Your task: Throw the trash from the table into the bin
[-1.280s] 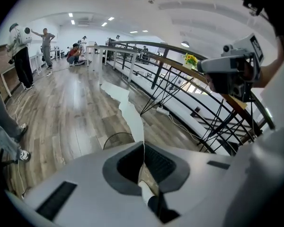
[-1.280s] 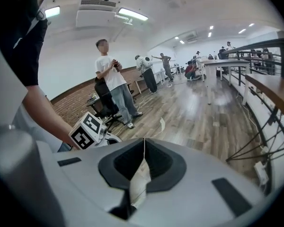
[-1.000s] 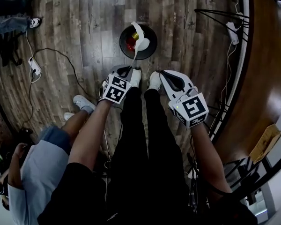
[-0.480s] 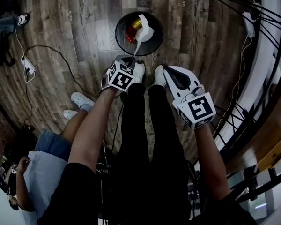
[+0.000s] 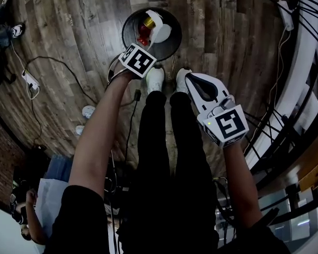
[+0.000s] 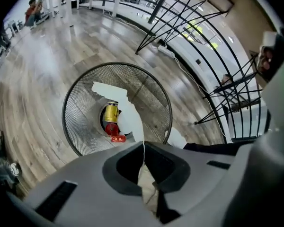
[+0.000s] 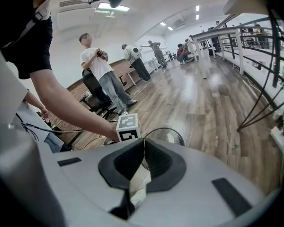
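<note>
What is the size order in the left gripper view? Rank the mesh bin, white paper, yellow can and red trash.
1. mesh bin: largest by far.
2. white paper: second, though it may hang nearer the camera, so this place is unsure.
3. yellow can.
4. red trash: only a little smaller than the can.

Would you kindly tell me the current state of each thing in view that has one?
left gripper: shut on the torn white paper, above the wire mesh bin.
right gripper: shut, empty.
torn white paper: pinched at one edge, hanging over the bin's opening, not yet dropped.
wire mesh bin: upright, open-topped, trash at its bottom.
yellow can: lying at the bin's bottom.
</note>
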`<action>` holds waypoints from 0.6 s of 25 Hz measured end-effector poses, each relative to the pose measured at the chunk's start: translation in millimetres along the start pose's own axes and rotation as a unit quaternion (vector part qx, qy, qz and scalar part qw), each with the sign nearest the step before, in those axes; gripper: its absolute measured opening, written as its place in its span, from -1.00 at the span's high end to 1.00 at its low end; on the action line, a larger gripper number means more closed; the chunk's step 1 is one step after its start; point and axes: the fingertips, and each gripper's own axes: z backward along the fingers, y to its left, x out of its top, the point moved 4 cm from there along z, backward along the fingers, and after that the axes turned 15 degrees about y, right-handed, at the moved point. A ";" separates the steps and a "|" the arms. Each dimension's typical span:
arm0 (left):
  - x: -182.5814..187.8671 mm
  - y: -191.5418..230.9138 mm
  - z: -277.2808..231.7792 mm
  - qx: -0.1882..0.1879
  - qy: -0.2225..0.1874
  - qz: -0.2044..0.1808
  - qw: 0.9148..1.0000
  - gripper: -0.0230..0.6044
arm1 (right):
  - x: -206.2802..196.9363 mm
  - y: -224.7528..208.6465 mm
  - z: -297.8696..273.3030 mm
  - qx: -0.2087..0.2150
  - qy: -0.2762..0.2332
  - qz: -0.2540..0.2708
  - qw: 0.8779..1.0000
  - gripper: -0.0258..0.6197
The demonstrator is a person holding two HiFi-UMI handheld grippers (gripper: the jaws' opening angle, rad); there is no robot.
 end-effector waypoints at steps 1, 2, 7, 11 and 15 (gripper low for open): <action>6.0 2.2 -2.6 -0.001 0.007 -0.001 1.000 0.88 | -1.9 -3.8 -0.4 -0.003 -0.001 -0.005 1.000 0.88; 12.2 4.0 -6.0 -0.003 0.013 -0.001 1.000 0.88 | -3.4 -7.6 -0.9 -0.006 -0.001 -0.009 1.000 0.88; 17.9 7.4 -34.5 -0.019 0.118 -0.026 0.993 0.88 | -13.2 -20.4 -2.3 -0.016 -0.006 -0.024 1.000 0.88; 26.2 8.6 -43.5 -0.004 0.125 -0.036 0.991 0.88 | -23.3 -20.4 -1.4 -0.018 0.000 -0.034 0.999 0.88; 33.3 15.1 -47.2 0.025 0.118 -0.044 0.992 0.87 | -27.9 -14.6 -5.1 -0.005 -0.002 -0.032 0.999 0.88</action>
